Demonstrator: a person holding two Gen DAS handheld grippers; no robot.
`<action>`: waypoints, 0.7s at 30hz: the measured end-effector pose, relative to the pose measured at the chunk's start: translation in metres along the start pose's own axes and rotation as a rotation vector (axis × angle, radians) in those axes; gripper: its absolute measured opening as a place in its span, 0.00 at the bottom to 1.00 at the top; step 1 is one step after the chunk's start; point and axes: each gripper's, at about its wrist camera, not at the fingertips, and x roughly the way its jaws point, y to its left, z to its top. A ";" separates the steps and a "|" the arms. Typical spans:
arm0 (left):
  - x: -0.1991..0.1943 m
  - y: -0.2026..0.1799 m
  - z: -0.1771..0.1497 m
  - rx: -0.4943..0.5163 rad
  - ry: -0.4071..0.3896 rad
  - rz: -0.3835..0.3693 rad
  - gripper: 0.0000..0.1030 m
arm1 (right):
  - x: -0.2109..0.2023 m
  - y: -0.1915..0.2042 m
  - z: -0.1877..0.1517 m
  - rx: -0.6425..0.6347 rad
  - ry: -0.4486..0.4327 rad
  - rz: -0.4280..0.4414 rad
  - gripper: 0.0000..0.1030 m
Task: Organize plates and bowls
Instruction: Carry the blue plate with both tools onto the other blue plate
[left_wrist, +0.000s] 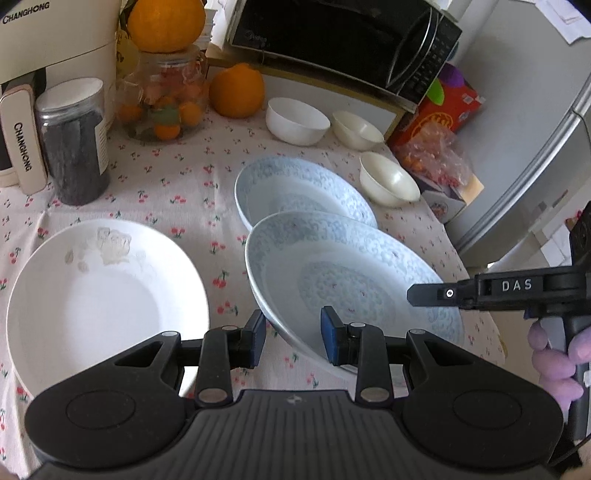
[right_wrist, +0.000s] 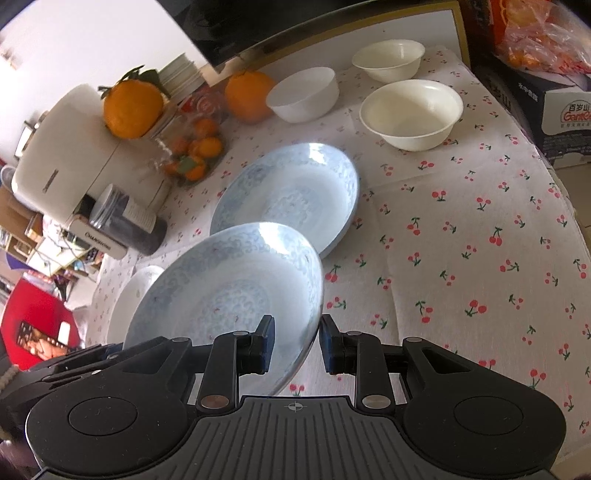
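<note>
A blue patterned plate is lifted and tilted, with both grippers at its rim. My left gripper straddles its near edge, jaws a little apart around the rim. My right gripper straddles the same plate's right edge and shows from the side in the left wrist view. A second blue plate lies flat behind it. A white plate lies to the left. Three small bowls stand at the back: white, cream, cream.
A cherry-print tablecloth covers the table. At the back left stand a cream appliance, a dark jar, a glass jar of fruit and oranges. A microwave and boxes are behind; a fridge is right.
</note>
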 end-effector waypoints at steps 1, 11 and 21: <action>0.001 0.000 0.002 0.001 -0.003 0.000 0.28 | 0.001 -0.001 0.002 0.006 -0.002 -0.002 0.25; 0.015 0.000 0.019 -0.009 -0.006 0.009 0.28 | 0.009 -0.007 0.028 0.060 -0.029 -0.009 0.25; 0.035 0.001 0.032 -0.027 0.000 0.041 0.28 | 0.024 -0.011 0.051 0.102 -0.047 -0.032 0.25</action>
